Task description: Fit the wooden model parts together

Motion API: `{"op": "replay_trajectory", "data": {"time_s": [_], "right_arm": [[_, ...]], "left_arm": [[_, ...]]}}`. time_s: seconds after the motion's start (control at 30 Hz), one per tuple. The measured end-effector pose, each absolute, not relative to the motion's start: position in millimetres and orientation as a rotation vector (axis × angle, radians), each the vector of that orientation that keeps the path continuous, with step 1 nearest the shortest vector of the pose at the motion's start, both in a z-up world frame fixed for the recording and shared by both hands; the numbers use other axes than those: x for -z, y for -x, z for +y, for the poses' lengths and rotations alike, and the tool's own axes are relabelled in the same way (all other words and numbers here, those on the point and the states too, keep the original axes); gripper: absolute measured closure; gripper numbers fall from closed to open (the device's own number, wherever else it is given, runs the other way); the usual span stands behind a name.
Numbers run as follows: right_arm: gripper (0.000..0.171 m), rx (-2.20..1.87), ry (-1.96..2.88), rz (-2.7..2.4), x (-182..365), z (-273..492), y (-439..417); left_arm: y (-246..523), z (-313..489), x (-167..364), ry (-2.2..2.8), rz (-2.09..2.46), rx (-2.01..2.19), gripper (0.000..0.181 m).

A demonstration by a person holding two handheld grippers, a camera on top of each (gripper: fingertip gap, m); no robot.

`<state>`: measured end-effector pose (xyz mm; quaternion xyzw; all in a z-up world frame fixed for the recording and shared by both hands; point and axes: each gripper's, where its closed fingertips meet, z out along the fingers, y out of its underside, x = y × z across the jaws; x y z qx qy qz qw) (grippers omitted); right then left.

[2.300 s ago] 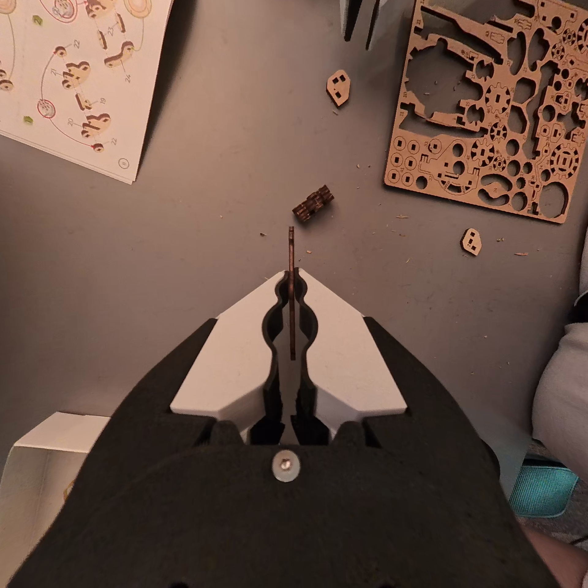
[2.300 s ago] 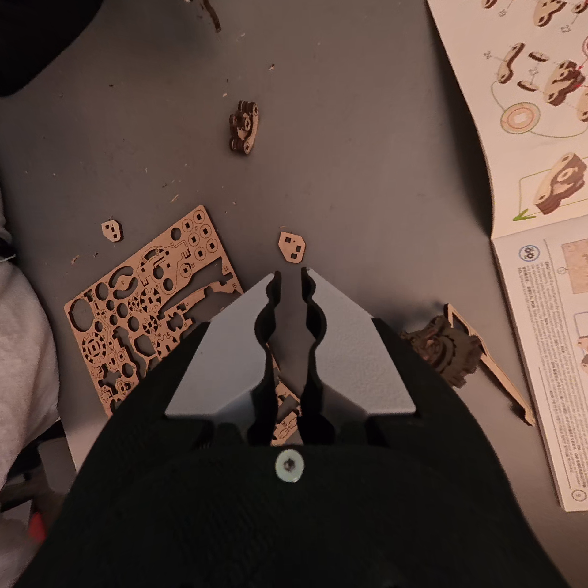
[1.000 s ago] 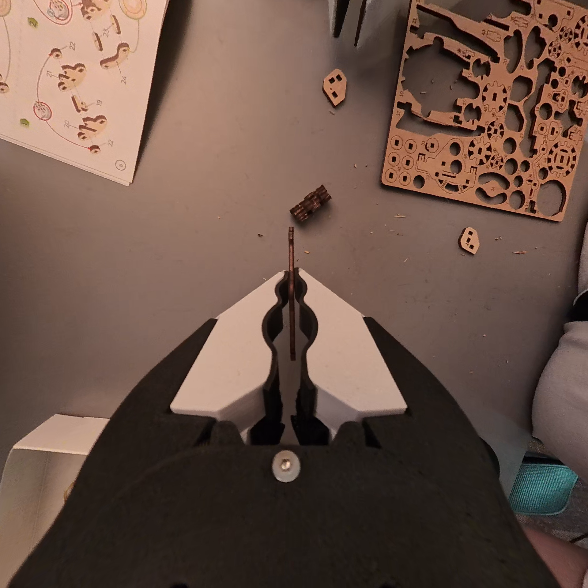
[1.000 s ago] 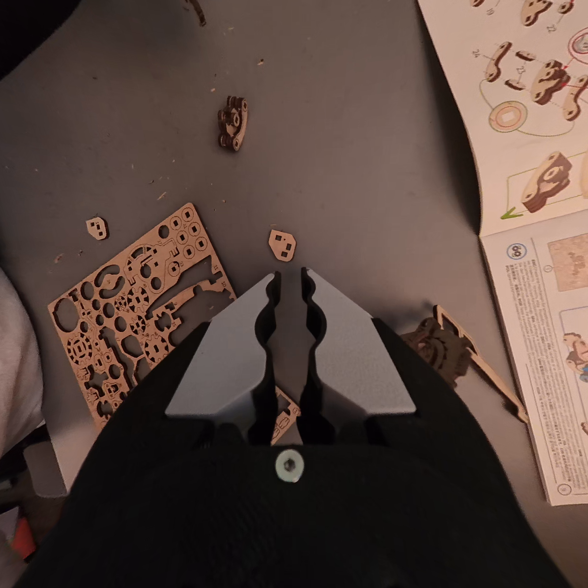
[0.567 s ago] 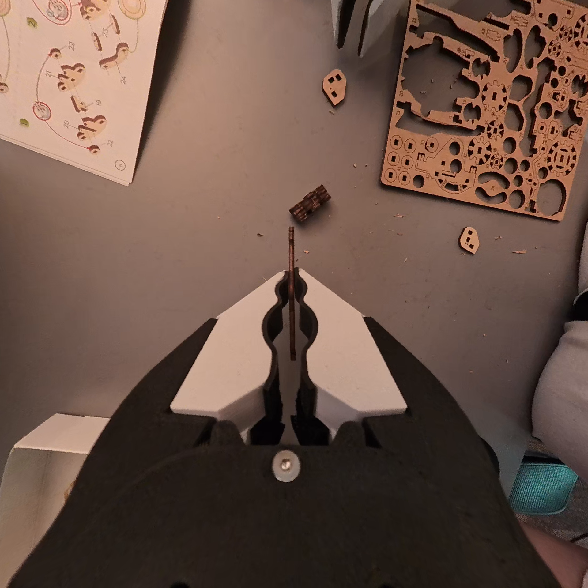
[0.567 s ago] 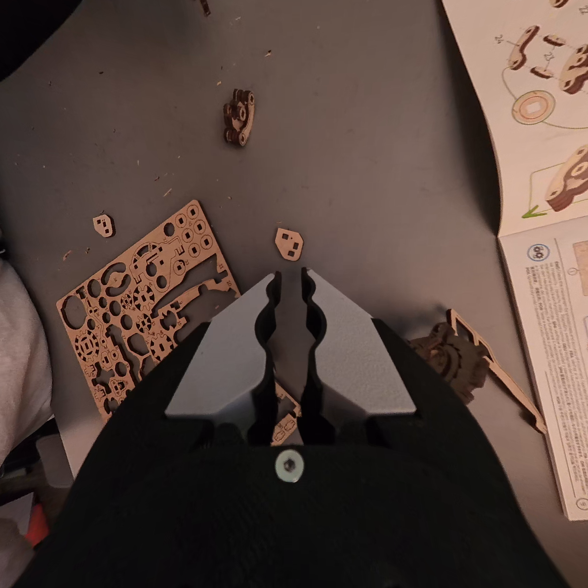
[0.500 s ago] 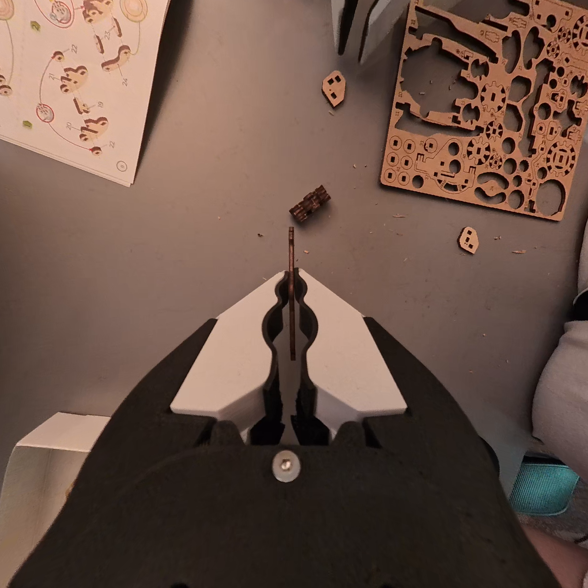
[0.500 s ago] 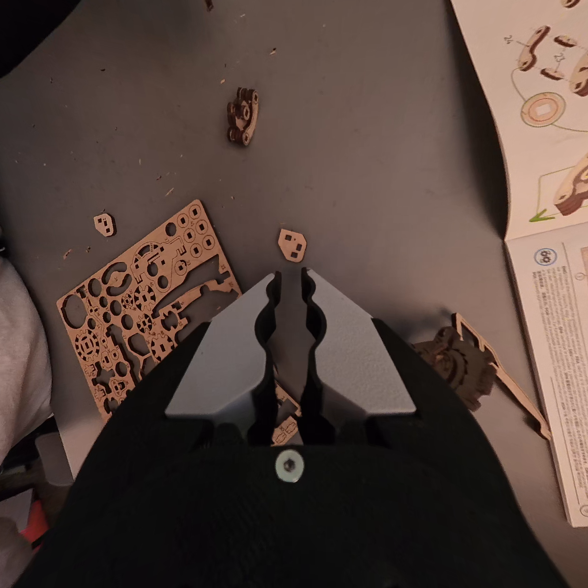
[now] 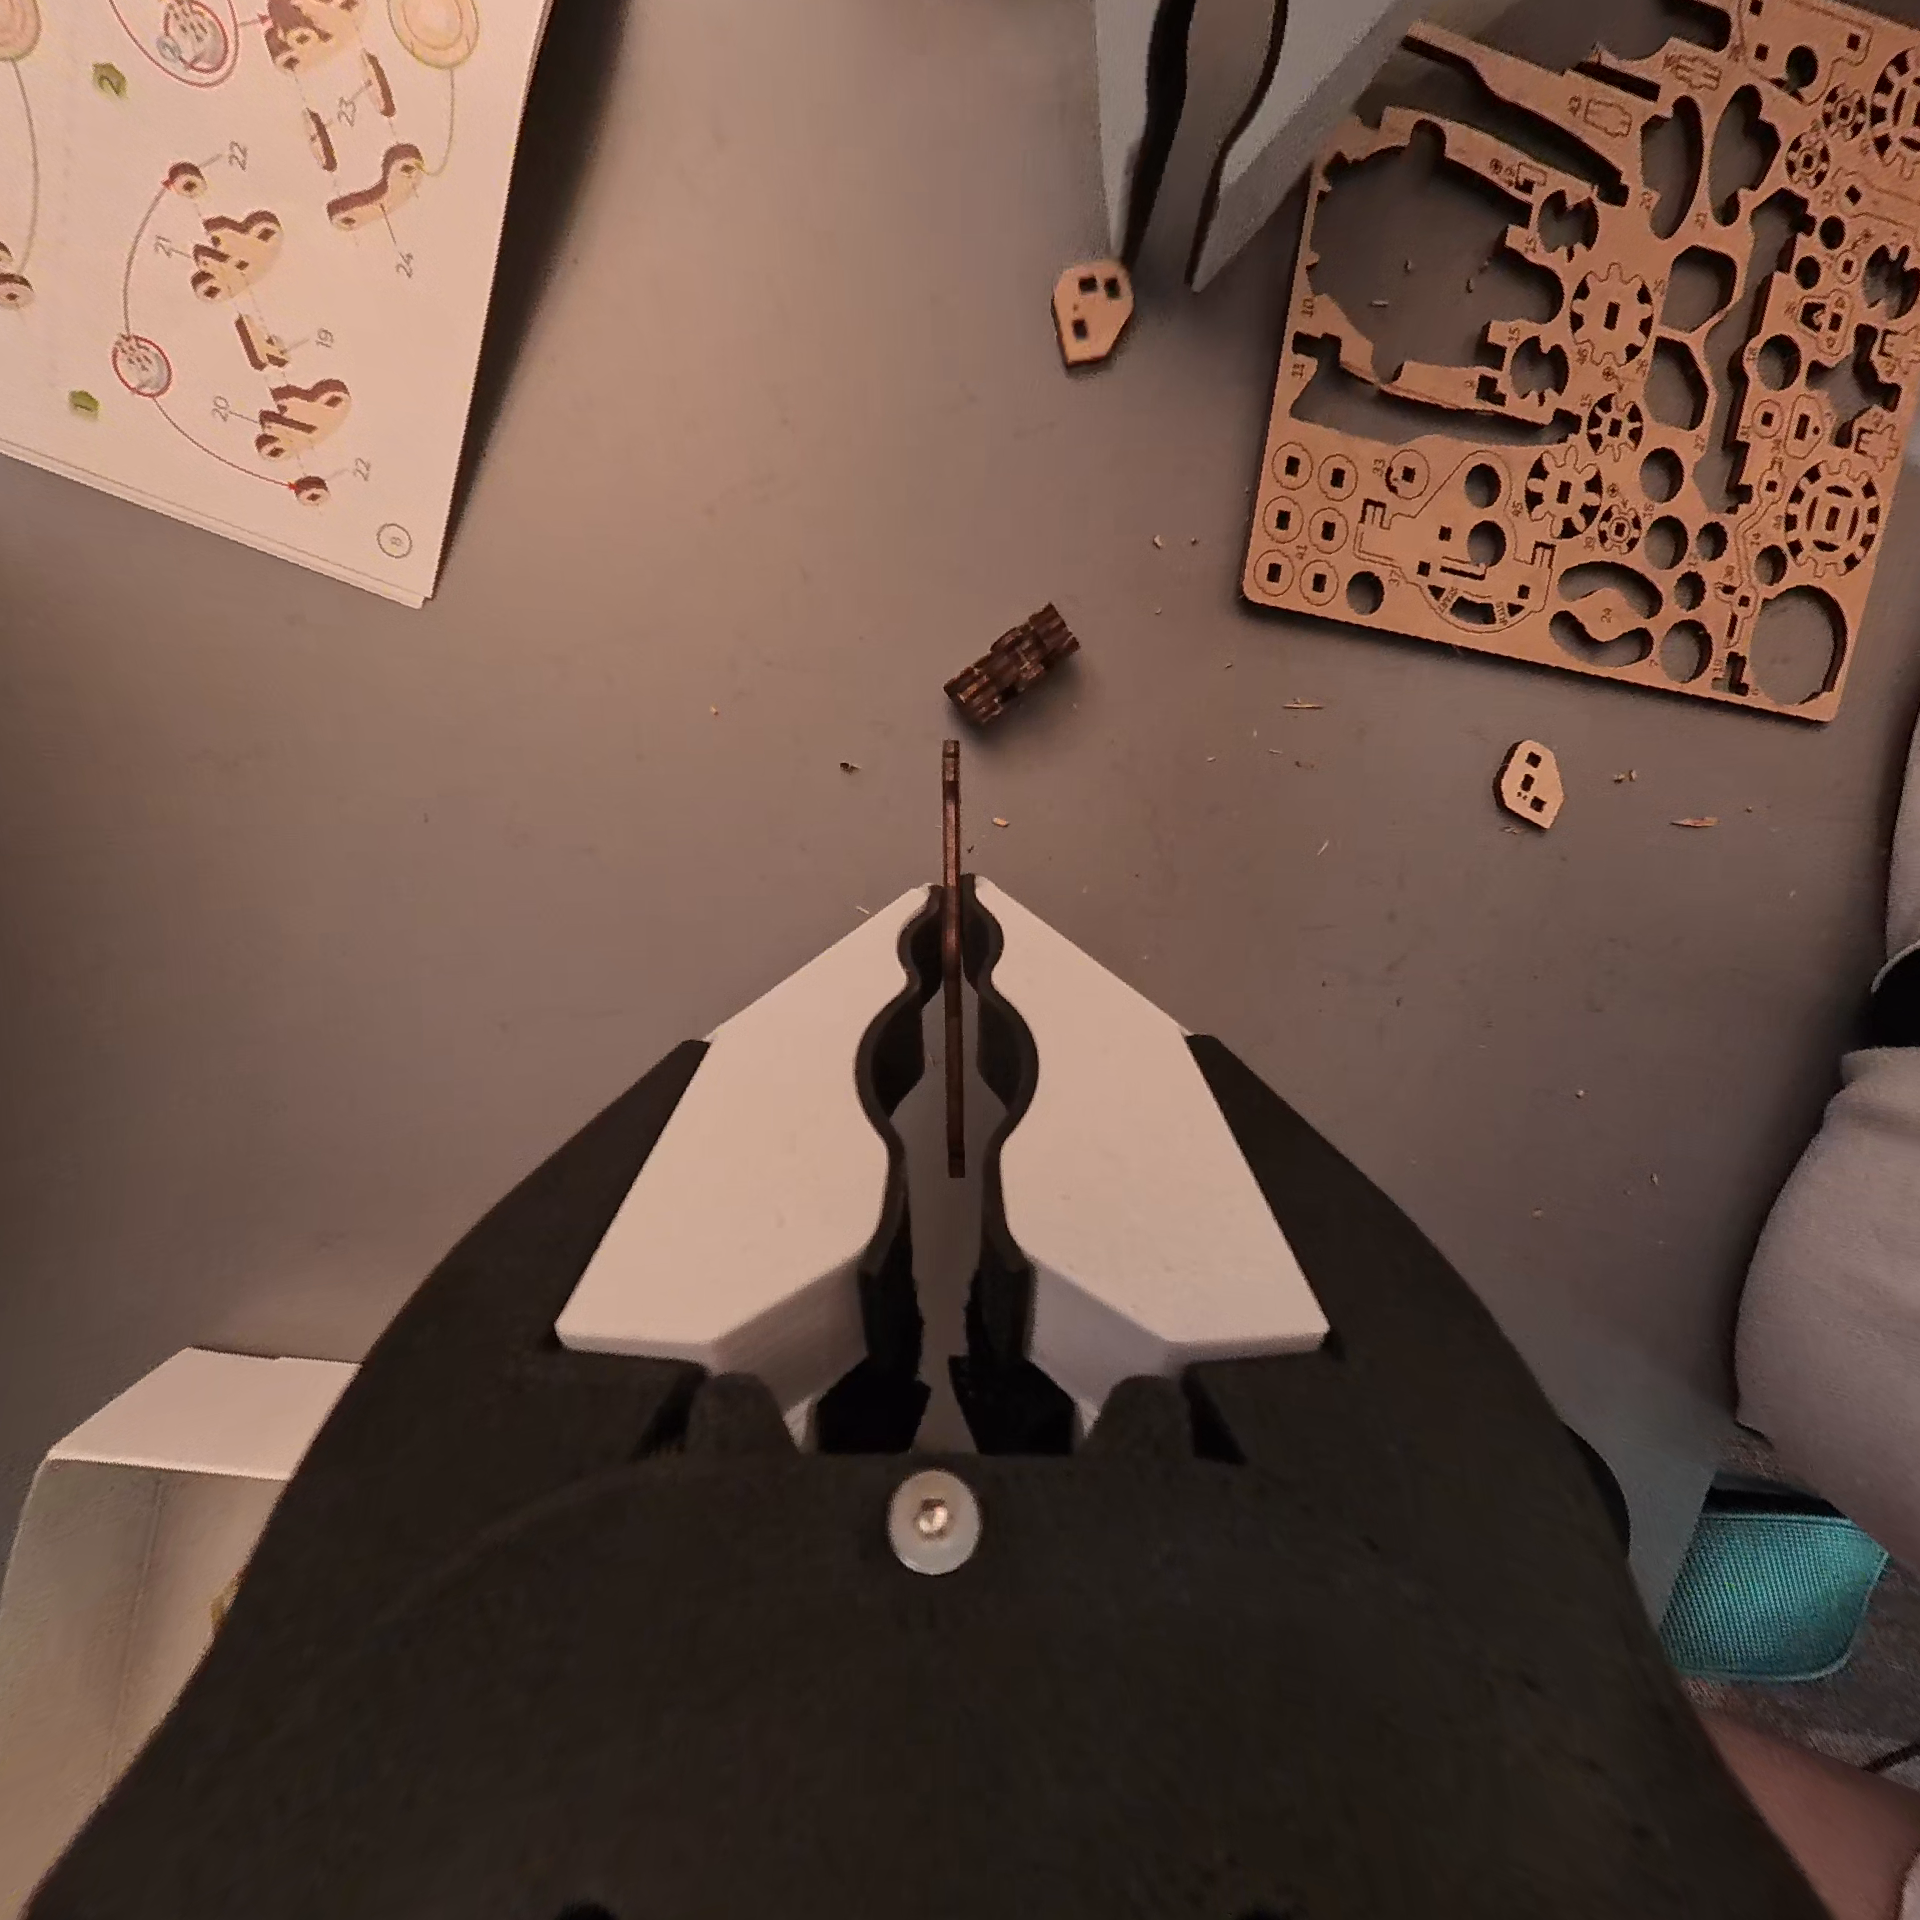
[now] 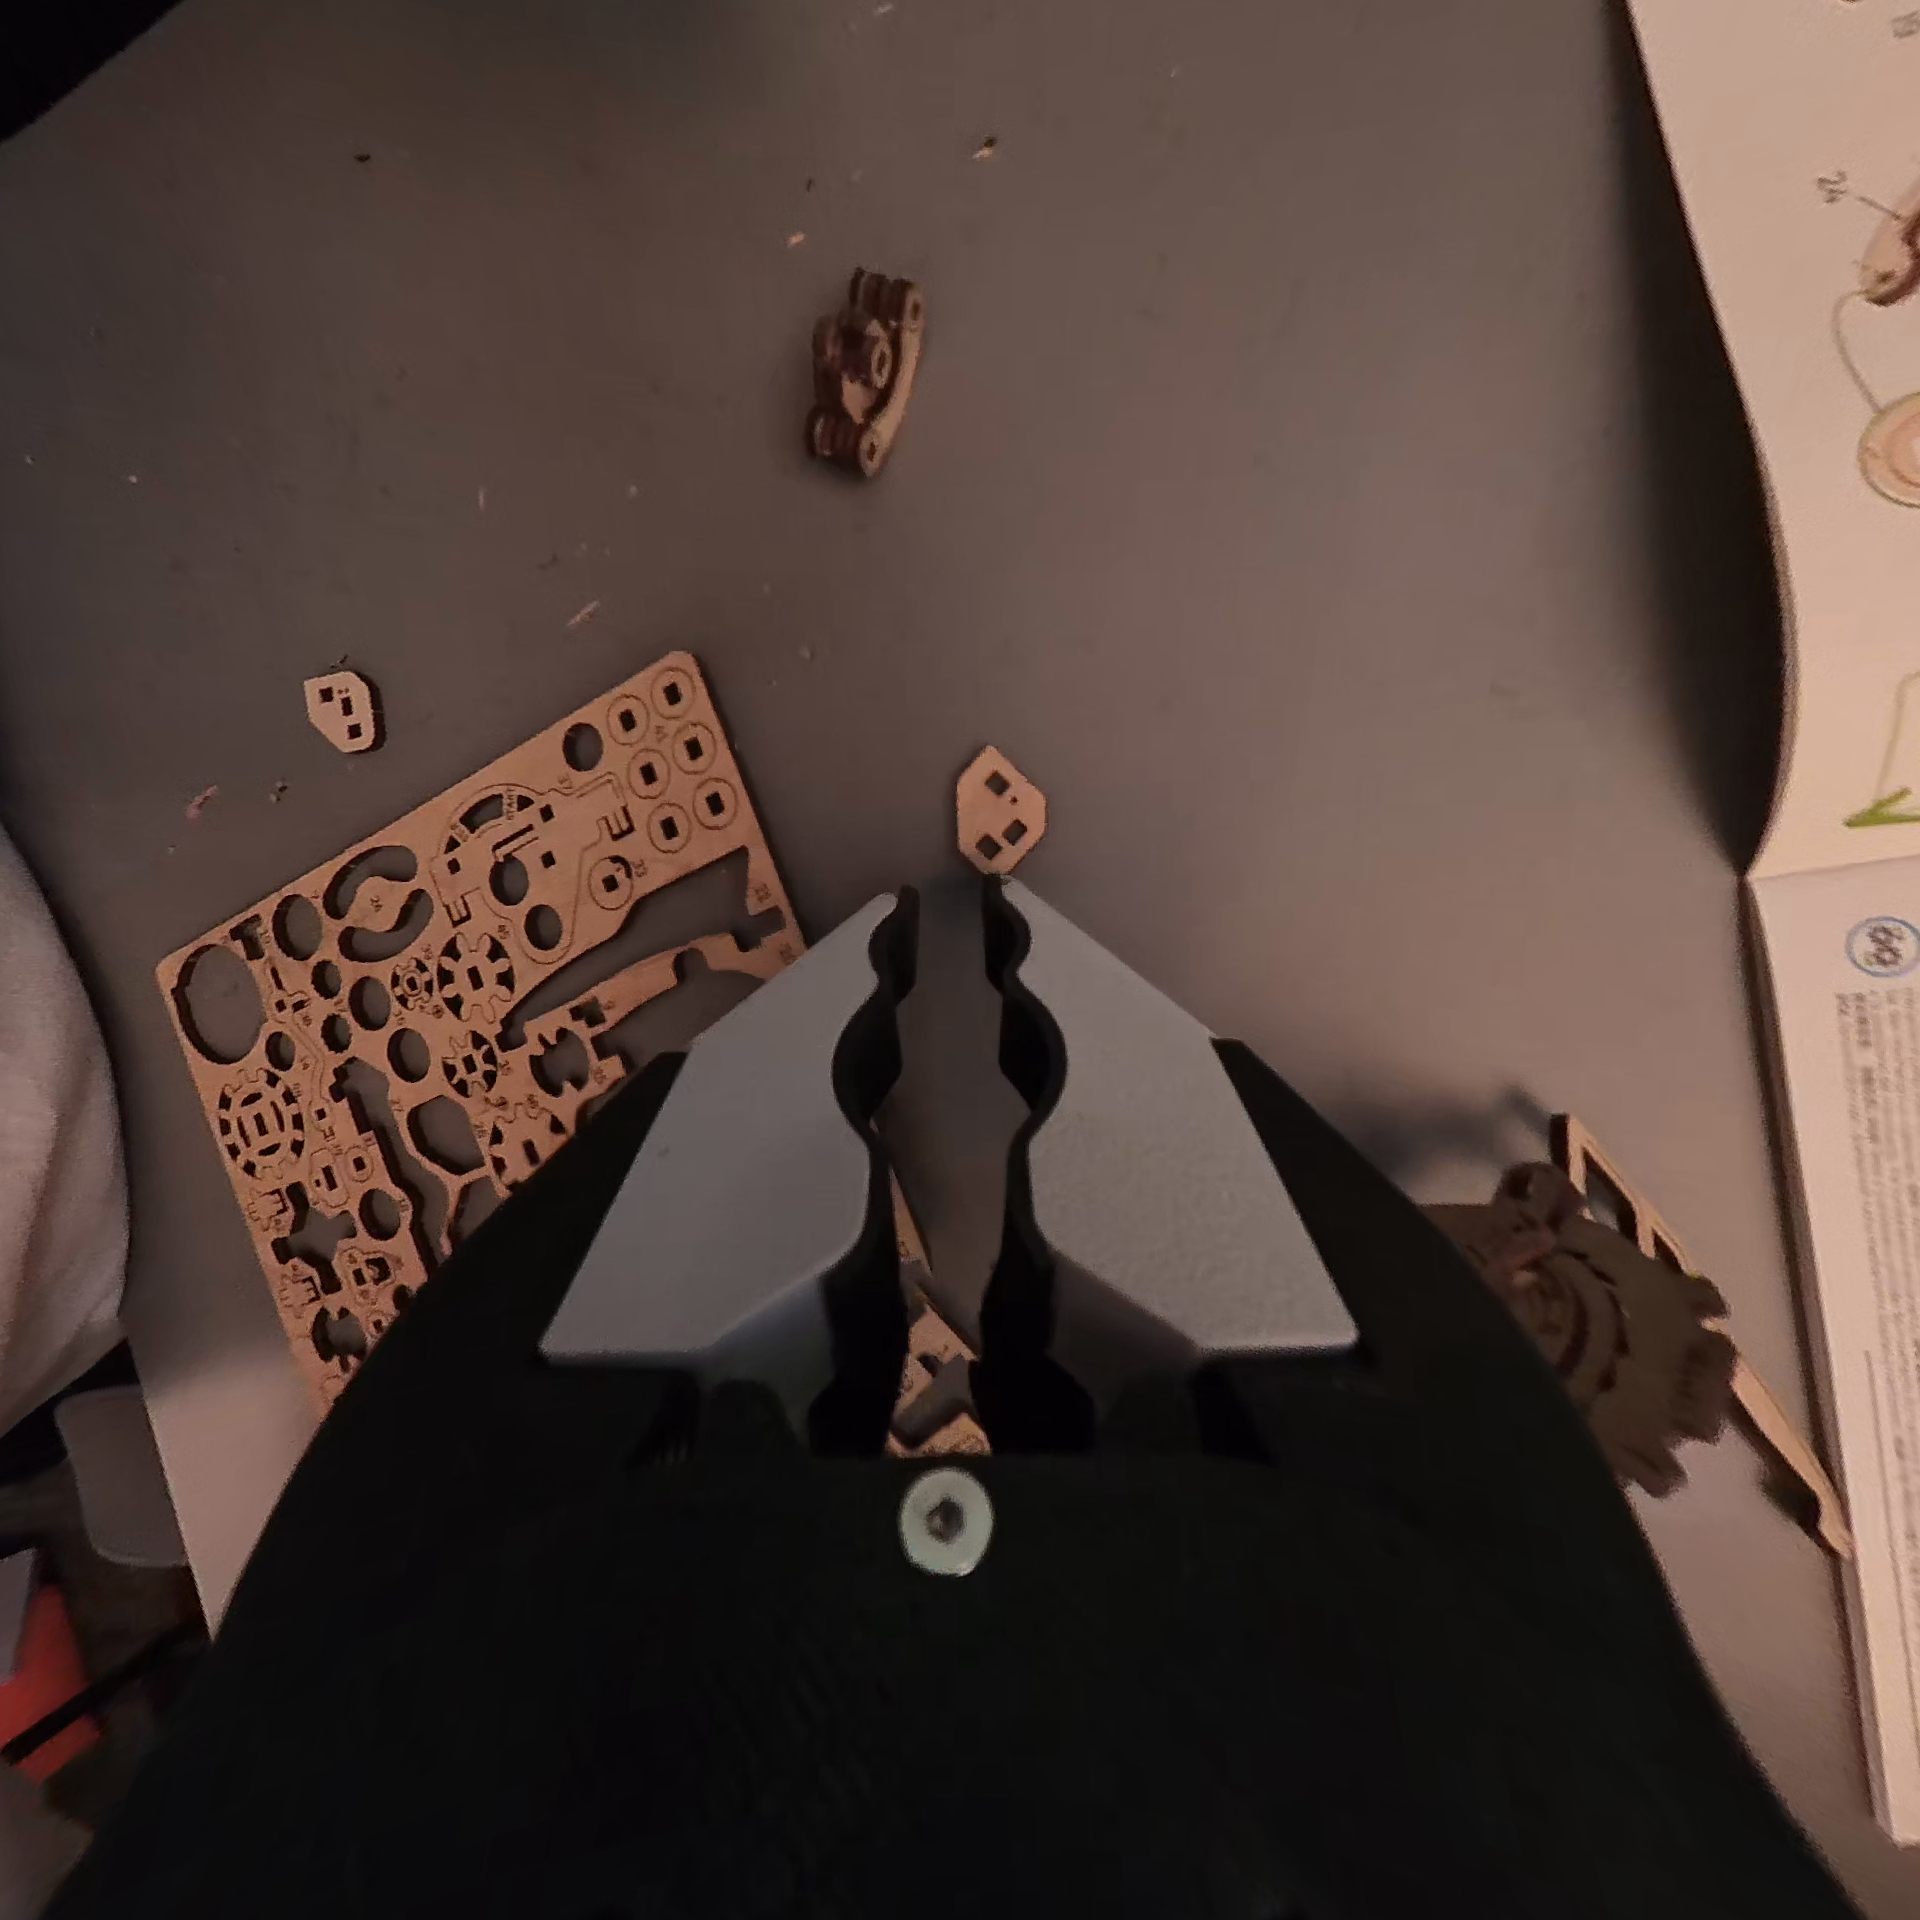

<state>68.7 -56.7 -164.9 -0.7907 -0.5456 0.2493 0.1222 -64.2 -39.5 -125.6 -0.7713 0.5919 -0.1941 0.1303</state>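
Note:
My left gripper (image 9: 951,902) is shut on a thin flat wooden piece (image 9: 951,831), held edge-on and sticking out past the tips above the grey table. A small dark assembled part (image 9: 1013,662) lies just beyond it, apart; it also shows in the right wrist view (image 10: 868,374). My right gripper (image 10: 951,891) is open by a narrow gap and empty, its tips just short of a small flat wooden piece (image 10: 1000,821). That gripper (image 9: 1158,265) and piece (image 9: 1091,312) also show at the top of the left wrist view.
A punched-out wooden sheet (image 9: 1558,416) (image 10: 468,987) lies beside the right gripper. Another small flat piece (image 9: 1529,784) (image 10: 343,712) lies loose. A gear assembly (image 10: 1590,1309), an instruction booklet (image 9: 260,260) (image 10: 1818,416), a white box (image 9: 125,1507) and a person's sleeve (image 9: 1829,1195) ring the area. Across from one pair of fingers to the other is roughly 15 centimetres.
My right gripper has moved forward, closing on the small flat piece, and its tips have come into the top of the left wrist view. My left gripper has stayed still with its piece.

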Motion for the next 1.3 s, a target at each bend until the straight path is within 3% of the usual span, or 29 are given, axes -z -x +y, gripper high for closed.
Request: {"op": "replay_trajectory", "data": {"time_s": [0.3, 0.87, 1.3], "right_arm": [[0.160, -0.843, 2.241, -1.611, 164, -67, -48], [0.149, -0.510, 1.878, -1.783, 162, -42, -55], [0.154, -0.520, 2.283, -1.420, 164, -33, -50]], "left_arm": [[64, -40, 126, 2.241, 1.722, 0.561, 0.181], [63, -42, 124, 2.230, 1.734, 0.557, 0.181], [63, -41, 123, 2.226, 1.728, 0.555, 0.181]]}}
